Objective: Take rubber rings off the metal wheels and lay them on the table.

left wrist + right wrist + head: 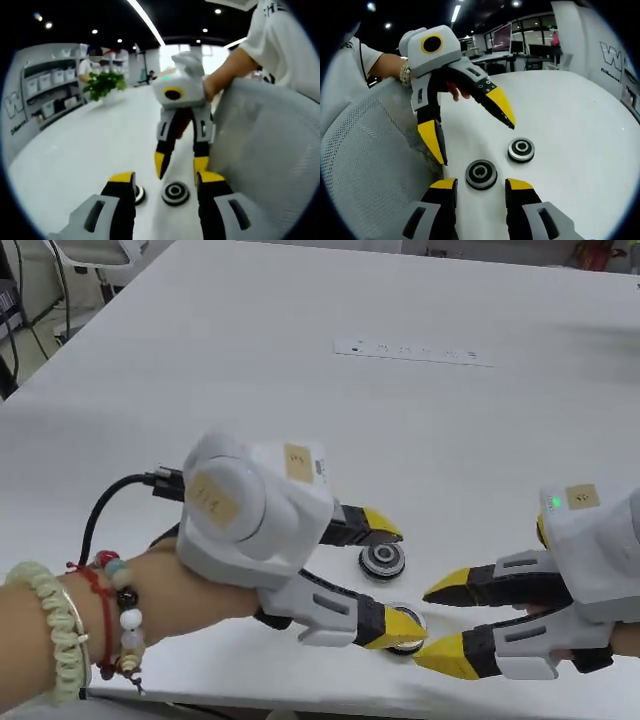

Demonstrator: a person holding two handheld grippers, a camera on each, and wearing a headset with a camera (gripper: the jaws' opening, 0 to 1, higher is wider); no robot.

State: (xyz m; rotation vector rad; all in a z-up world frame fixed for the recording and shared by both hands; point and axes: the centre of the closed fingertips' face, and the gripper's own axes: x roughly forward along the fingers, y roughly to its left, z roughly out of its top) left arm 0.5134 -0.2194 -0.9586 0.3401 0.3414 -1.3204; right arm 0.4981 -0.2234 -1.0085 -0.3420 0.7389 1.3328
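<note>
left gripper [405,580] jaws wide, empty; right gripper [427,625] likewise; two round black-ringed metal wheels [481,174]; smooth white table [300,420]

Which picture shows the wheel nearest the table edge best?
The right gripper view: the wheel lies whole and sharp just ahead of the jaws. The left gripper view shows it whole but blurrier; in the head view the left gripper covers most of it.

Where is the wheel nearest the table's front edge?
The wheel lies on the table just ahead of the right gripper in the right gripper view, with the second wheel beyond it to the right and the left gripper opposite.
</note>
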